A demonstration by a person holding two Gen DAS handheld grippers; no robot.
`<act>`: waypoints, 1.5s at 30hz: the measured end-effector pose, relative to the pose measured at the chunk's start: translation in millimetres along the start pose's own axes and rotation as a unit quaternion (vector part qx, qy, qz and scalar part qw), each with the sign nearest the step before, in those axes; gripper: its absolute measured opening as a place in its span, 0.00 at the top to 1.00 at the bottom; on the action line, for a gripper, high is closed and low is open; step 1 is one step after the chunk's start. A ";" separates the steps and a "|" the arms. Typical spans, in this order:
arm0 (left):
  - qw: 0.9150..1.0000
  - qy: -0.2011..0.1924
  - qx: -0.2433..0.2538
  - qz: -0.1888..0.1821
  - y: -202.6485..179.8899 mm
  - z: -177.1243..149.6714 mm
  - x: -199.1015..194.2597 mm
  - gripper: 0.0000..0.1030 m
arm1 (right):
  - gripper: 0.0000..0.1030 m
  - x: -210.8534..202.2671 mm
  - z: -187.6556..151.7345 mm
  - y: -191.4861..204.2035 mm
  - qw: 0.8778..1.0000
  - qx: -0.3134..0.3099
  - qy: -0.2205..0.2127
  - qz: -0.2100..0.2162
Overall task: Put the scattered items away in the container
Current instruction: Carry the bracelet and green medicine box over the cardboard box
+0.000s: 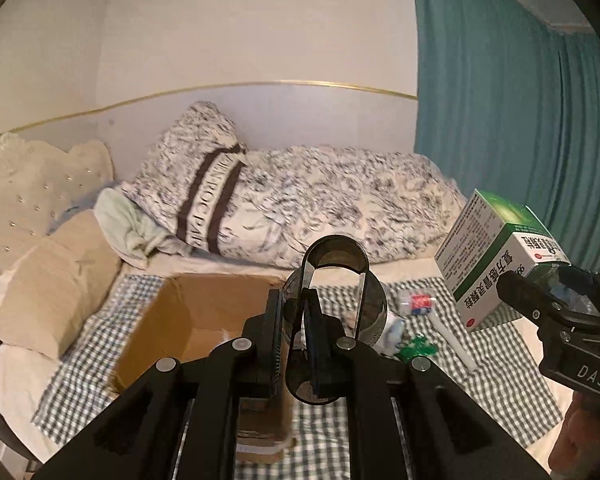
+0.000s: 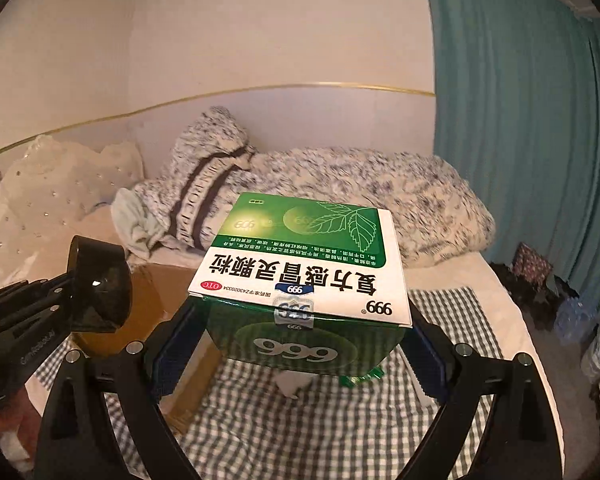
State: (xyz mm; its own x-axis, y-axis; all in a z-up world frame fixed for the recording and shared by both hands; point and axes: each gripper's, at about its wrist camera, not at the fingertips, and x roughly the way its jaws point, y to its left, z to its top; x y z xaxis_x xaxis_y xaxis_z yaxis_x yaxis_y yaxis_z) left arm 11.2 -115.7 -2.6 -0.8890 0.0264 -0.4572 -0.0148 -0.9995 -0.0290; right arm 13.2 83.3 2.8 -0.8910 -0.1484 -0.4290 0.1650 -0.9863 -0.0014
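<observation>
My left gripper (image 1: pixel 296 312) is shut on the wall of a dark, smoky glass cup (image 1: pixel 336 256), which it holds up over the near right corner of an open cardboard box (image 1: pixel 172 320). In the right wrist view that cup (image 2: pixel 100 288) hangs at the left, in front of the cardboard box (image 2: pixel 156 292). My right gripper (image 2: pixel 304 332) stands wide, its blue pads pressed on both sides of a green and white medicine box (image 2: pixel 304 272) lifted above the checked cloth (image 2: pixel 300 420). The left wrist view shows that medicine box (image 1: pixel 496 256) at the right, in the right gripper (image 1: pixel 560 308).
On the checked cloth (image 1: pixel 500 380) lie a small red and blue packet (image 1: pixel 420 304), a green sachet (image 1: pixel 416 346) and a white tube (image 1: pixel 456 340). A patterned quilt (image 1: pixel 340 200) and pillows fill the back of the bed. A teal curtain (image 1: pixel 520 120) hangs at the right.
</observation>
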 end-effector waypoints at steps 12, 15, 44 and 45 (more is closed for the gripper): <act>0.999 -0.010 -0.019 0.050 66.7 12.3 -3.7 0.90 | 0.10 22.9 25.9 65.2 0.998 -0.027 -0.013 0.049; 0.998 -0.007 -0.026 0.062 83.9 12.9 1.0 0.90 | 0.10 31.7 29.2 80.7 0.997 -0.037 -0.012 0.061; 0.987 0.126 -0.047 0.084 154.9 -51.4 126.5 0.90 | 0.10 173.5 -18.1 168.8 0.976 -0.137 0.111 0.126; 0.987 0.132 -0.047 0.082 155.8 -53.6 131.1 0.90 | 0.10 178.6 -21.1 171.5 0.975 -0.142 0.117 0.125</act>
State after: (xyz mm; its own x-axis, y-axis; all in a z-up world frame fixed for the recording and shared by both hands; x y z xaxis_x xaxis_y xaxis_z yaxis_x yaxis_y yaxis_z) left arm -83.1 -267.0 -114.7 -0.7258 -0.1201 -0.6773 0.1737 -0.9847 -0.0116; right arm -108.7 -110.9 -93.1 -0.6927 -0.3280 -0.6423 0.5040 -0.8572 -0.1058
